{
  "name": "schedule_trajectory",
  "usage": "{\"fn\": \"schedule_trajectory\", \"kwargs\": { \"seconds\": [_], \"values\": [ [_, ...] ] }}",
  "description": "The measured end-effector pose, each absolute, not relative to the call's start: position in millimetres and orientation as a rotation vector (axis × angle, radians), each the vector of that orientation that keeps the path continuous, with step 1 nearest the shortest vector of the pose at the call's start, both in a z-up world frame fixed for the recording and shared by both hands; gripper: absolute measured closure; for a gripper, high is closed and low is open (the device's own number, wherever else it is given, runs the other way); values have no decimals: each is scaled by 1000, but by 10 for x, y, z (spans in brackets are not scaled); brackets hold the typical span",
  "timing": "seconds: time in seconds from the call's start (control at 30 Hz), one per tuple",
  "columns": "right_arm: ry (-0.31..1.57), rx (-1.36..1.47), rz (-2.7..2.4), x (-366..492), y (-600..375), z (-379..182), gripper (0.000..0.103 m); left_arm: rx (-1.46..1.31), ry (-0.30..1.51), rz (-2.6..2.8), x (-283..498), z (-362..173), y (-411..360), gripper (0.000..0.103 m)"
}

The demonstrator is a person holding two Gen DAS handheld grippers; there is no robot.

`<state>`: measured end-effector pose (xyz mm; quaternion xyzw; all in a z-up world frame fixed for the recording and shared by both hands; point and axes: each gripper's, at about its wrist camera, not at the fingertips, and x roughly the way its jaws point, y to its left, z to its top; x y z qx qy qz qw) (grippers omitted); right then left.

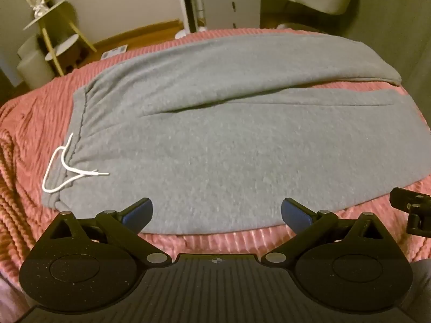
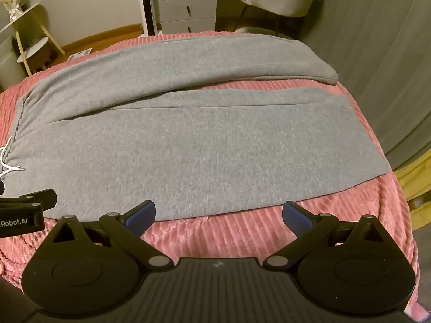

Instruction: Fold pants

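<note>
— Bedroom light is dim and yellow, and the pink ribbed blanket (image 1: pixel 32 134) covers the bed right up to both tools. Where are the grey sweatpants (image 1: pixel 215 140) from the grippers?

— Straight ahead of both and below them. The pants lie flat on the blanket with their long axis running crosswise to the fingers: waistband and white drawstring (image 1: pixel 64 167) off to the left gripper's left, the leg ends (image 2: pixel 358 140) off to the right gripper's right. The far leg spreads away from the near one towards the hems.

— Which tool is closer to what?

— The left gripper (image 1: pixel 216 211) hangs over the near edge of the cloth toward the waist end; the right gripper (image 2: pixel 218 214) sits over the near edge toward the hems, with bare blanket under its right finger. Each one's housing shows at the border of the other's view, so they are side by side.

— Jaws?

— Both spread wide, nothing between the blue pads (image 1: pixel 138 211). Both are tipped steeply down at the bed.

— Touching the fabric?

— Probably not; the fisheye makes the gap hard to judge. I'd guess the next move is a pinch along that near edge, to carry the near leg over the far one.
</note>
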<state>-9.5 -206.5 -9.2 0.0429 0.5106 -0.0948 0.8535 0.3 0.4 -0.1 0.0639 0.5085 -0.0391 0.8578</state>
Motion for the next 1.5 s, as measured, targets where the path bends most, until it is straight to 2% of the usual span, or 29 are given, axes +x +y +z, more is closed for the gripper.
{"fn": "schedule_trajectory", "kwargs": {
  "seconds": [1.5],
  "values": [
    [1083,66,-219,-84,-2067,-182,3,167,1093,-65,35,-156,-39,0]
  ]
}}
